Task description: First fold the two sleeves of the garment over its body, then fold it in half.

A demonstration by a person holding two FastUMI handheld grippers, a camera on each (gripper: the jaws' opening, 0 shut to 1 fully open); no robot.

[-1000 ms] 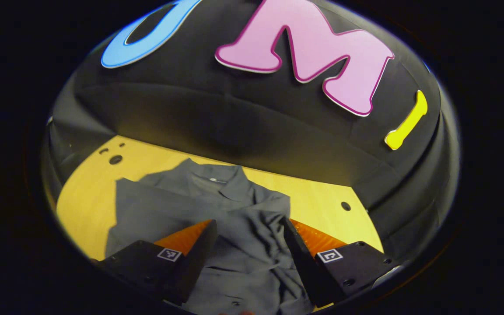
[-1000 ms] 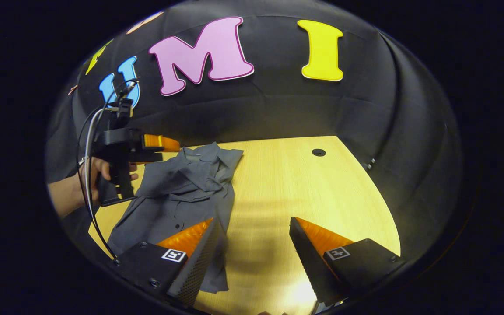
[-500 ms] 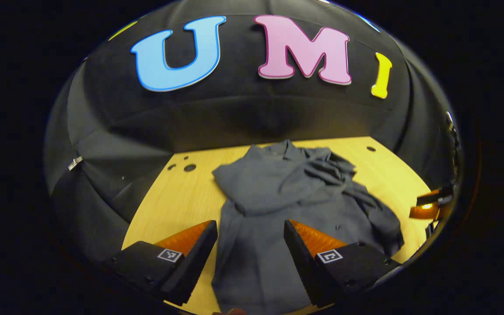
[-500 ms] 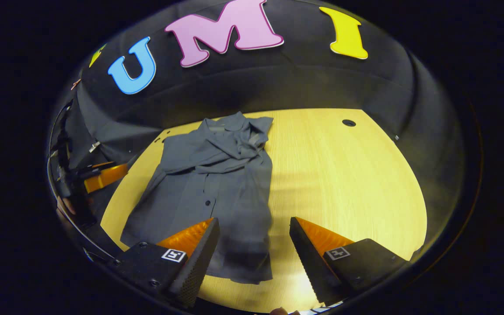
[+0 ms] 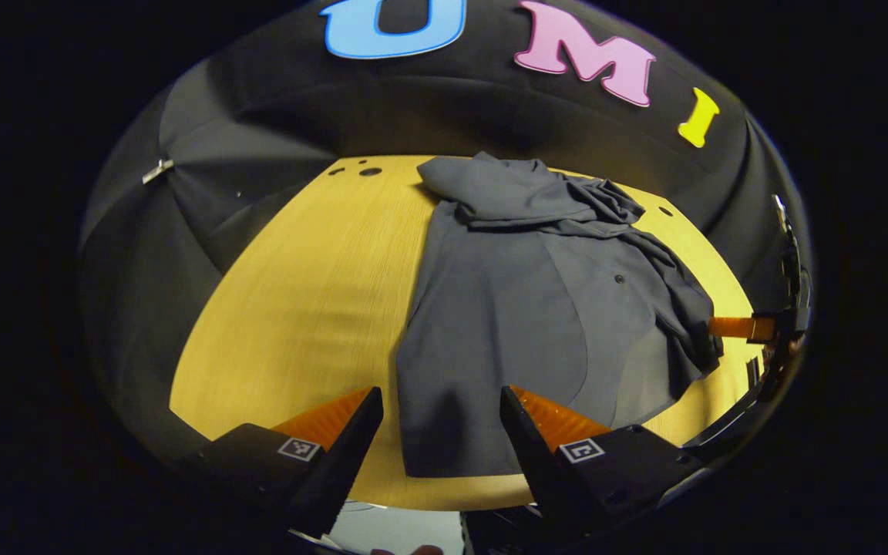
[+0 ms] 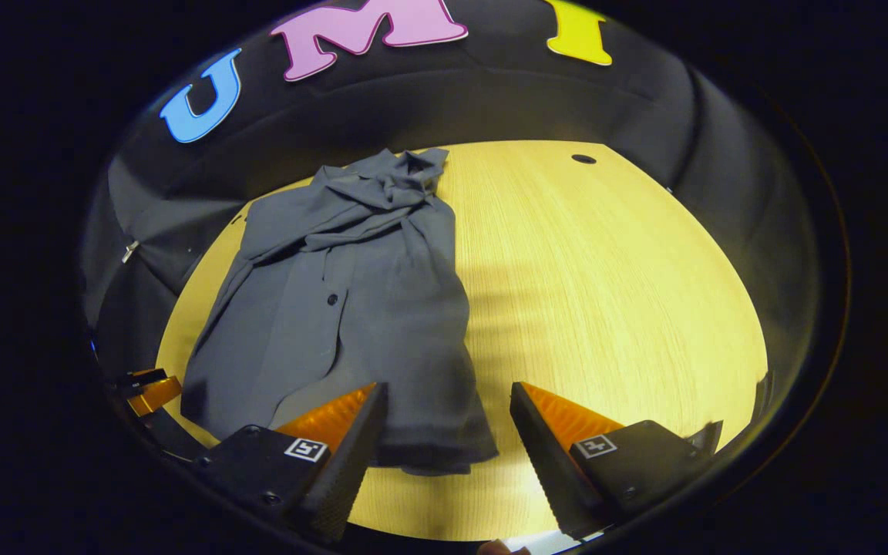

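- I see the shirt [image 5: 536, 308] lying on the yellow wooden table [image 5: 297, 293], collar end toward the booth's back wall, hem toward the near edge
- both sleeves [image 5: 560, 202] are folded across the upper body, bunched and wrinkled near the collar; lower body lies mostly flat, a button visible on the front
- in the right gripper view the shirt [image 6: 351, 301] sits on the left half of the table [image 6: 606, 293], right half bare wood with a small round hole [image 6: 583, 159] near the far edge
- left gripper [image 5: 438, 432]: fingers apart, nothing between them but the shirt's hem corner lying below on the table; I can't tell if they touch the cloth
- right gripper [image 6: 448, 432]: fingers apart, holding nothing, over the hem's right corner near the table's front edge
- in the left gripper view the right gripper [image 5: 752, 327] shows at the far right edge, just beside the shirt's side
- in the right gripper view the left gripper [image 6: 147, 388] shows at the lower left edge, near the hem's other corner
- shirt not yet folded in half
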